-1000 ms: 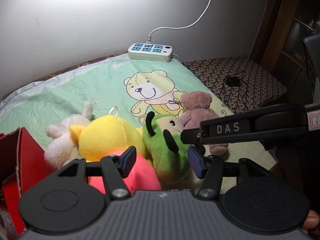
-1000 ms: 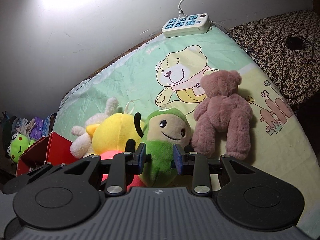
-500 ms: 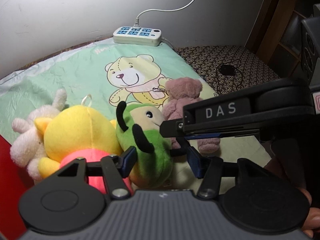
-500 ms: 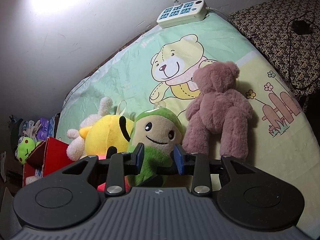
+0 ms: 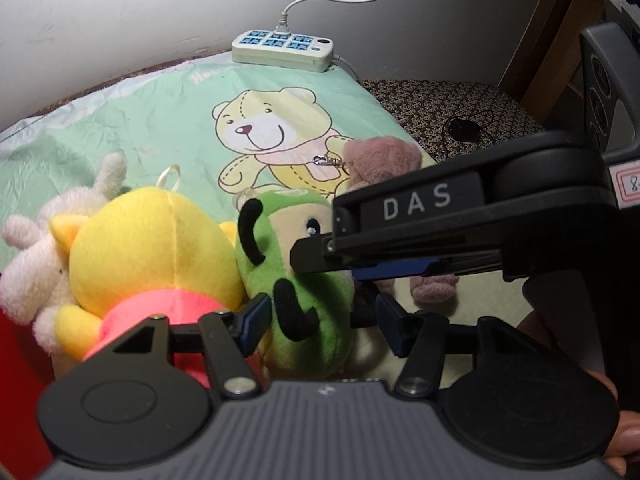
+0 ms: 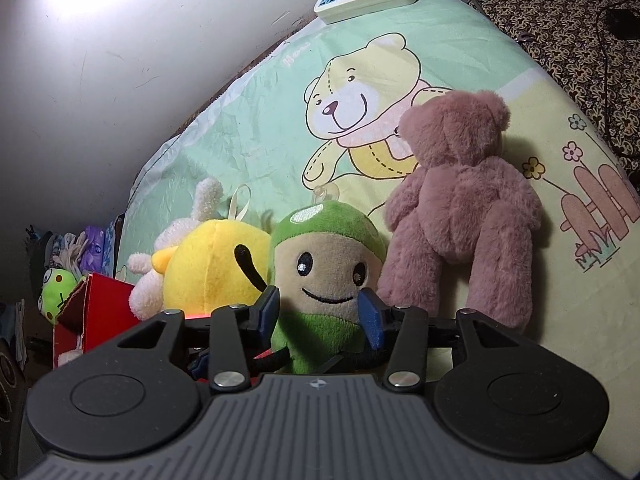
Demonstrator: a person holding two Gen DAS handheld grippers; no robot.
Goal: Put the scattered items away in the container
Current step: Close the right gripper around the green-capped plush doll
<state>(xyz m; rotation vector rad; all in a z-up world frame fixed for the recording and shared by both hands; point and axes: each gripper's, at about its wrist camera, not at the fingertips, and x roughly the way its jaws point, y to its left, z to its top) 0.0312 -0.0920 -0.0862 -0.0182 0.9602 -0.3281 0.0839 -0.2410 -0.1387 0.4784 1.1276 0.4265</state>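
A green plush doll (image 5: 304,280) (image 6: 326,280) lies on the bear-print mat (image 5: 160,128) beside a yellow and pink plush (image 5: 152,252) (image 6: 212,268). A white plush (image 5: 36,256) lies left of those, and a mauve teddy bear (image 6: 460,216) (image 5: 380,160) to the right. My right gripper (image 6: 320,312) has its blue pads pressed on the green doll's body. My left gripper (image 5: 318,320) is open, with its jaws either side of the same doll's lower part. The right gripper's black body crosses the left wrist view (image 5: 460,220). A red box (image 6: 96,312) stands at the left.
A white power strip (image 5: 282,50) with its cable lies at the mat's far edge by the wall. A patterned dark cushion (image 5: 452,108) with a black cable lies to the right. A green frog toy (image 6: 58,288) and clutter sit beyond the red box.
Both grippers moved forward and closer to the green doll. The left gripper shifted right, so the red box nearly left its view. The right gripper's pads stay on the doll.
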